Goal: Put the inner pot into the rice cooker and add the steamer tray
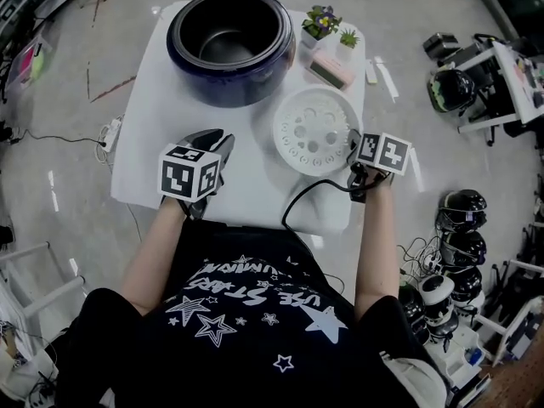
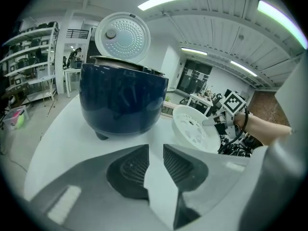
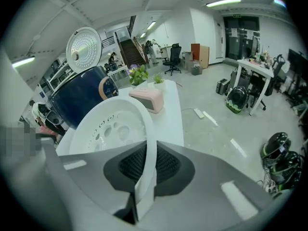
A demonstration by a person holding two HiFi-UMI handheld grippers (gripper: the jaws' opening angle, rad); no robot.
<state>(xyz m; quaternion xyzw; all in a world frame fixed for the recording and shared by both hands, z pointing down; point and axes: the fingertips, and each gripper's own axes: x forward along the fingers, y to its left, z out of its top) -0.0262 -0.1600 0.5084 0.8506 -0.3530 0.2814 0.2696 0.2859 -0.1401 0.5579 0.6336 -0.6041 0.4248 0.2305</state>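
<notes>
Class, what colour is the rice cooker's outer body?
The rice cooker is dark navy blue; the left gripper view shows it best.

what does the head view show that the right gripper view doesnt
Only the head view: the rice cooker's dark inside seen from above, the black cable, and the person's star-print shirt.
Only the right gripper view: the right claw's pads shut on the steamer tray's rim, plus a staircase and an office chair far behind.
Both: the blue rice cooker, the white steamer tray, the pink box and the potted plants.
</notes>
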